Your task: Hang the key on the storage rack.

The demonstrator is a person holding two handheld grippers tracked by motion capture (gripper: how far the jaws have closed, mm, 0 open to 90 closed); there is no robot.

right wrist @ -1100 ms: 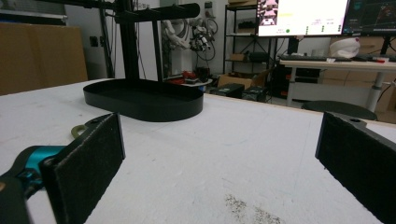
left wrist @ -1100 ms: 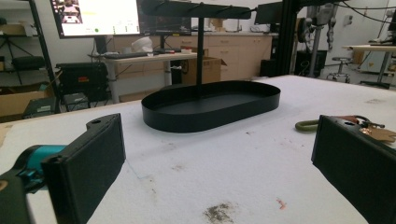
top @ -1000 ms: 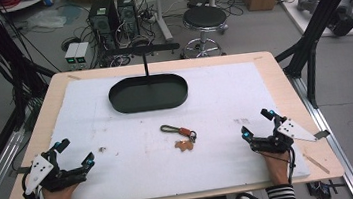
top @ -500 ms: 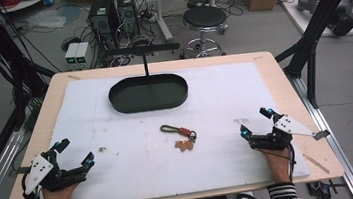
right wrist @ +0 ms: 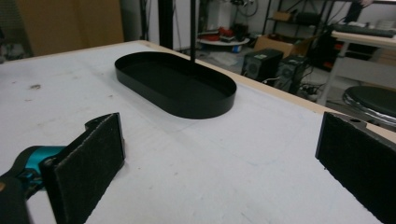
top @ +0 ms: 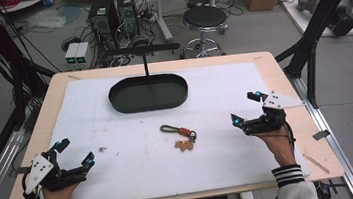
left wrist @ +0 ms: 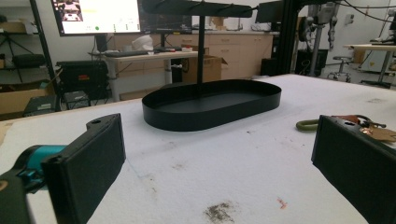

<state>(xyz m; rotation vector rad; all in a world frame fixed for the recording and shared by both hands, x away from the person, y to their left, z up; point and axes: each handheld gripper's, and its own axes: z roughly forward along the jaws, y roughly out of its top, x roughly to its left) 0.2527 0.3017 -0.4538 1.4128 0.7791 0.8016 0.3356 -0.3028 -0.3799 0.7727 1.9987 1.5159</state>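
The keyring (top: 180, 135) lies near the middle of the white mat (top: 221, 160), a little nearer the person than the black oval tray (top: 148, 93) and well apart from it. It is a small cluster — an olive-green loop at its left end, a reddish-brown leather piece in the middle, a tan tag just below and some dark metal at its right end. In the left gripper view its green loop and tan tag peek out past the right jaw.

Bare mat lies on every side of it. The left gripper (top: 73, 152) sits at the near left of the mat, close to the near edge of the wooden table (top: 271, 63), with its jaws spread wide and nothing between them. The right gripper (top: 245, 107) sits right of the keyring, near the mat's right edge, jaws likewise parted and empty. Each is held by a hand in a striped cuff.

The tray stands at the far middle of the mat: a shallow, thin-walled matt black oval, from which a thin black post (top: 145, 65) rises to a crossbar. The mat looks like a soft, fibrous sheet, marked with a few grey smudges and a dark speck (top: 102, 149) near the left gripper. The jaw pads look flat and rough-faced
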